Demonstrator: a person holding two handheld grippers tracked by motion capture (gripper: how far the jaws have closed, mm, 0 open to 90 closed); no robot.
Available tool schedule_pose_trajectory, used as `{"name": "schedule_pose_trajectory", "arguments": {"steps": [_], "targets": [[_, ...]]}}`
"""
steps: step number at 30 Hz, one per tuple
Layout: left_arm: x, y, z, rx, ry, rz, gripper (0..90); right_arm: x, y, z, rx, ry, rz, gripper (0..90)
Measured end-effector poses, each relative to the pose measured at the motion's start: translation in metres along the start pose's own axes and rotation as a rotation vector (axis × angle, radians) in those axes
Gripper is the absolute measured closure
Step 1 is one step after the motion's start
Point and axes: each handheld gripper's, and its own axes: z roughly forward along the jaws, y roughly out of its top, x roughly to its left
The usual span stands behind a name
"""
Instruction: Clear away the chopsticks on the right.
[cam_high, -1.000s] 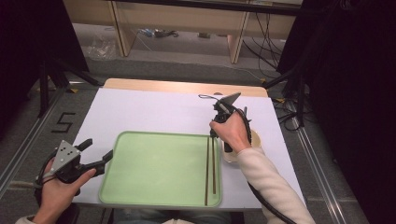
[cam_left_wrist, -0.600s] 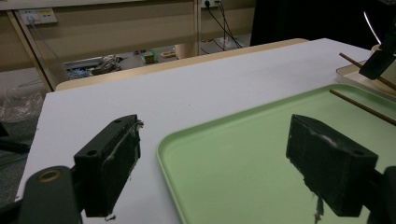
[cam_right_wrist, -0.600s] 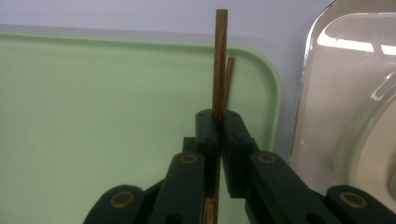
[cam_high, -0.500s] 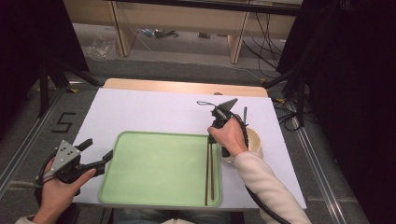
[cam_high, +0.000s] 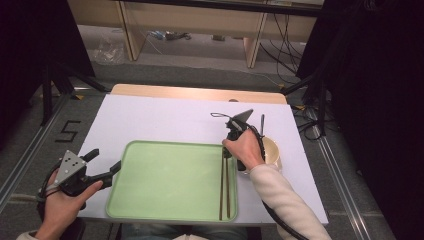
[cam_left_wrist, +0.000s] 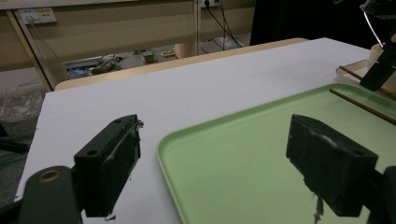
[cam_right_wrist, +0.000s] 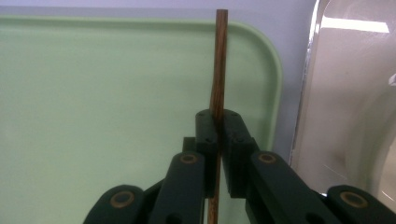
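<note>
At the right edge of the green tray (cam_high: 165, 180) I have the right gripper (cam_right_wrist: 218, 122) pinching one wooden chopstick (cam_right_wrist: 217, 70), its jaws pressed together on the stick over the tray's far right corner. A second chopstick (cam_high: 220, 192) lies flat on the tray just beside it, so I judge I am in the middle of setting the pair down side by side. Next I should ease this stick flat, parallel to its mate, and only then let the jaws part, or it may roll. My left gripper (cam_left_wrist: 219, 161) waits at the tray's left rim, jaws spread wide, holding nothing. A pale bowl (cam_high: 271, 150) sits just right of the tray. Everything rests on a white sheet (cam_high: 160, 120) over a wooden table (cam_high: 200, 93); grey floor, cables and dark curtains lie beyond.
</note>
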Motion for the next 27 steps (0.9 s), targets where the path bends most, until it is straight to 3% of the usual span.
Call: {"name": "schedule_pose_trajectory", "arguments": {"steps": [1,2,3,4,5,6,7,8,9,10,12,13,14,16,17,18,20,22,23,24,26,27], "targets": [[0.000,0.000,0.000,0.000,0.001,0.000,17.2,0.001,0.001,0.000,0.011,0.004,0.030,87.1],[0.000,0.000,0.000,0.000,0.001,0.000,17.2,0.001,0.001,0.000,0.011,0.004,0.030,87.1],[0.000,0.000,0.000,0.000,0.001,-0.001,17.2,0.001,0.001,0.000,0.050,-0.002,0.033,87.1],[0.000,0.000,0.000,0.000,0.001,-0.001,17.2,0.003,0.001,0.002,0.032,0.005,0.063,87.1],[0.000,0.000,0.000,0.000,0.000,-0.001,17.2,0.001,0.001,0.004,0.014,-0.013,0.035,87.1],[0.000,0.000,0.000,0.000,0.000,0.000,17.2,0.000,0.001,0.002,0.045,-0.011,0.020,87.1],[0.000,0.000,0.000,0.000,0.000,0.000,17.2,-0.005,0.001,0.006,0.021,-0.005,-0.046,87.0],[0.000,0.000,0.000,0.000,0.001,0.000,17.2,0.001,0.001,0.004,0.047,-0.010,0.036,87.1],[0.000,0.000,0.000,0.000,0.000,-0.001,17.2,-0.001,0.001,0.006,0.044,-0.010,0.005,87.0],[0.000,0.000,0.000,0.000,0.000,-0.001,17.2,-0.003,0.000,0.010,0.006,-0.004,-0.019,87.0],[0.000,0.000,0.000,0.000,0.000,-0.001,17.2,0.001,0.002,0.008,0.064,-0.019,0.025,87.1],[0.000,0.000,0.000,-0.001,0.000,-0.001,17.2,-0.002,0.002,0.010,0.055,-0.011,0.004,87.0],[0.000,0.000,0.000,-0.001,0.000,0.000,17.2,0.000,0.000,0.013,0.027,-0.011,0.033,87.0],[0.000,0.000,0.000,-0.001,-0.001,-0.001,17.2,-0.004,0.001,0.015,0.019,-0.006,-0.028,86.9],[0.000,0.000,0.000,-0.001,-0.001,-0.001,17.2,-0.002,0.001,0.014,0.039,-0.019,0.001,87.0],[0.000,0.000,0.000,0.000,-0.001,-0.001,17.2,-0.004,0.001,0.016,0.019,-0.015,-0.022,86.9],[0.000,0.000,0.000,0.000,-0.001,-0.001,17.2,-0.006,0.003,0.016,0.043,-0.015,-0.031,86.8],[0.000,0.000,0.000,0.000,-0.001,-0.001,17.2,-0.006,0.002,0.019,0.012,-0.016,-0.034,86.7],[0.000,0.000,0.000,0.000,-0.001,0.000,17.2,-0.006,0.002,0.019,0.017,-0.010,-0.023,86.6],[0.000,0.000,0.000,-0.001,0.000,-0.001,17.1,-0.003,0.003,0.017,0.066,-0.028,0.030,86.6],[0.000,0.000,0.000,0.000,0.000,-0.001,17.2,-0.008,0.003,0.019,0.049,-0.017,-0.036,86.5],[0.000,0.000,0.000,0.000,-0.001,0.000,17.2,-0.006,0.003,0.019,0.056,-0.024,-0.012,86.4]]}}
